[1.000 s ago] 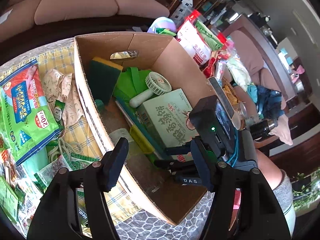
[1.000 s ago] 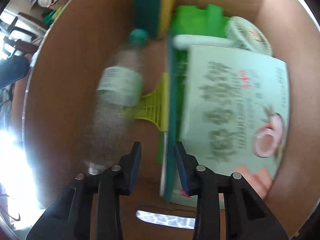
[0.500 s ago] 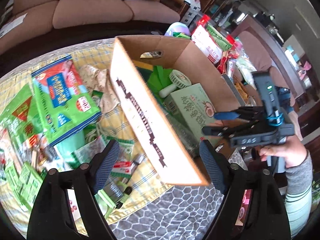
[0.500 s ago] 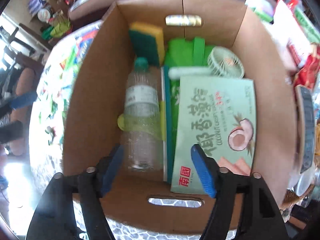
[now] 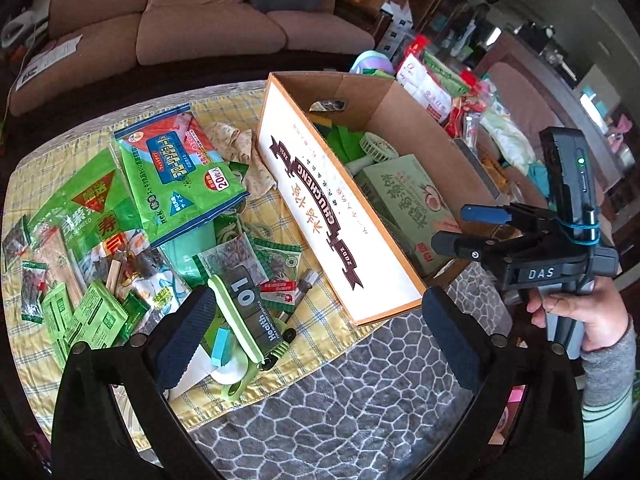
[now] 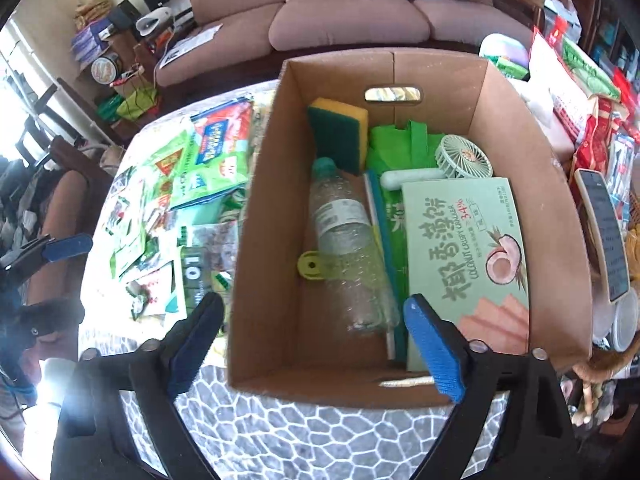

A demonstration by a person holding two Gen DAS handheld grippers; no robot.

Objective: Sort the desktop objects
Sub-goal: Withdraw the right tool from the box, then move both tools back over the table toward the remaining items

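A cardboard box (image 6: 264, 240) holds a clear bottle (image 6: 348, 256), a green cracker box (image 6: 460, 256), a sponge (image 6: 340, 136), a small fan (image 6: 460, 158) and a green bag (image 6: 400, 144). My right gripper (image 6: 316, 344) hangs above the box's near wall, jaws opening, nothing between them. It also shows in the left wrist view as the right gripper (image 5: 452, 227) held by a hand. My left gripper (image 5: 318, 338) is over the near corner of the box (image 5: 332, 216), jaws opening and empty. Beside it lies a dark green-edged device (image 5: 248, 304) among green packets (image 5: 180, 168).
A yellow checked cloth (image 5: 60, 176) left of the box carries several packets, a seaweed bag (image 5: 88, 216) and a tape roll (image 5: 228, 372). Grey patterned tabletop (image 5: 340, 400) lies nearest me. Snack bags and a phone (image 6: 604, 236) crowd the right side. A sofa (image 6: 348, 20) stands behind.
Both grippers have opened from narrow to wide. The right one rose out of the box, where the bottle now lies still. The left one swung left toward the cloth pile.
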